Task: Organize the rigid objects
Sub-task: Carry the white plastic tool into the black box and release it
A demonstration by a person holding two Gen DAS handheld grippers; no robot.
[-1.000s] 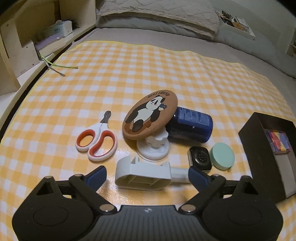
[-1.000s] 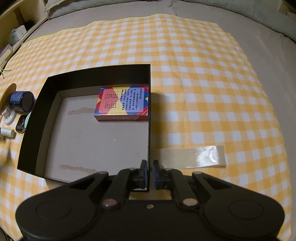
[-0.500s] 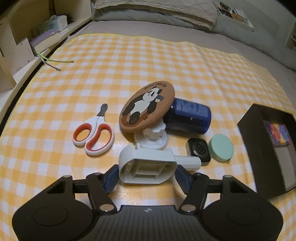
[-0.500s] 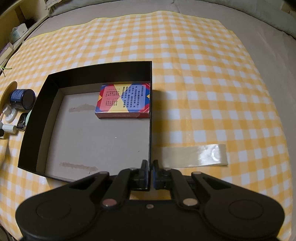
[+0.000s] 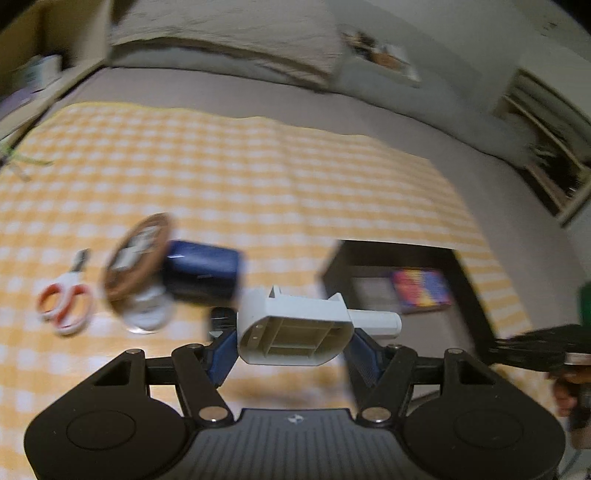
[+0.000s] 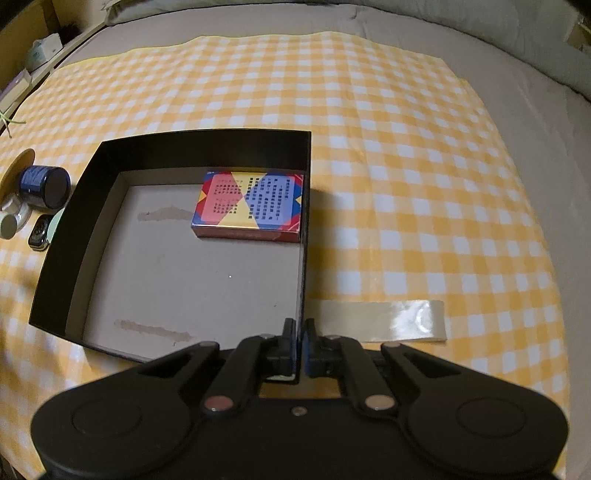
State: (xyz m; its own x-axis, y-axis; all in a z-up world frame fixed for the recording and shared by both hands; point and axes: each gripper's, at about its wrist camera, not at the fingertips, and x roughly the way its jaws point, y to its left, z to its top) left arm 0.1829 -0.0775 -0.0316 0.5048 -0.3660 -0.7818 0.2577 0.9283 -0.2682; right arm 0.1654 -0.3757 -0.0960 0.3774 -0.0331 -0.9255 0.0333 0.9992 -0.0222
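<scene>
My left gripper (image 5: 293, 341) is shut on a white plastic bracket (image 5: 295, 328) and holds it above the yellow checked cloth, left of the black box (image 5: 469, 280). The view is blurred. My right gripper (image 6: 299, 343) is shut on the near right wall of the black box (image 6: 304, 236). A colourful card box (image 6: 249, 205) lies inside at the far right corner. On the cloth lie orange-handled scissors (image 5: 64, 299), a panda coaster (image 5: 135, 260), a blue jar (image 5: 201, 273) and a smartwatch (image 6: 38, 232).
A strip of clear tape (image 6: 384, 319) lies on the cloth right of the box. Grey bedding (image 6: 332, 18) surrounds the cloth. A wooden shelf (image 5: 40, 74) stands at the far left. The other hand and gripper (image 5: 546, 350) show at the right edge of the left wrist view.
My left gripper closed on the white bracket, lifted it off the cloth and swung right toward the black box. My right gripper kept its hold on the box wall.
</scene>
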